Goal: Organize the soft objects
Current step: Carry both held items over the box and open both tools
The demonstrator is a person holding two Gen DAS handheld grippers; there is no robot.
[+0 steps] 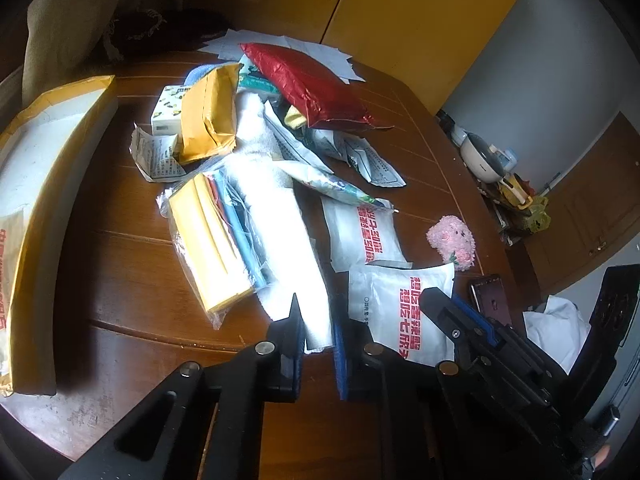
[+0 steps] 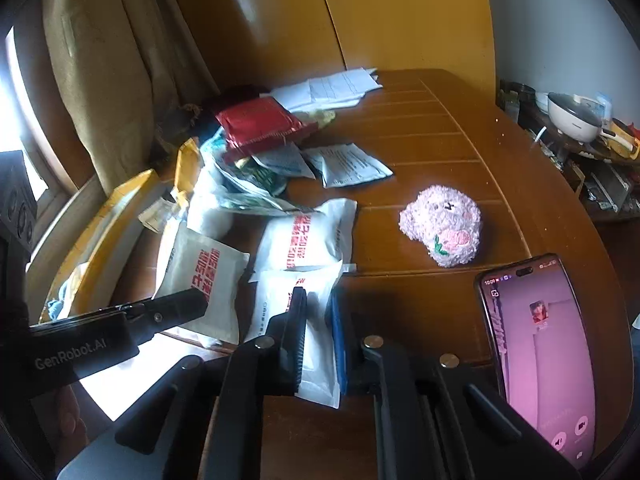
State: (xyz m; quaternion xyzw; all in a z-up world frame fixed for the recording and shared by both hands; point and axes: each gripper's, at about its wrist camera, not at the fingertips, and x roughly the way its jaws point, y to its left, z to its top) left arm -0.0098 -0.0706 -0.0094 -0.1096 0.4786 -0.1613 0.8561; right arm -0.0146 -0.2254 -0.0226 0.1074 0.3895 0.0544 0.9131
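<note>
A brown wooden table (image 2: 460, 152) stands before yellow cabinet doors (image 2: 400, 12). Tan curtains (image 2: 104, 64) hang beside a bright window (image 2: 16, 120); a grey wall (image 1: 560, 60) lies right.

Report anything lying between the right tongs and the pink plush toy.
Nothing visible: only bare table lies between the right tongs and the pink plush toy. The tongs are shut on a white packet, though.
</note>
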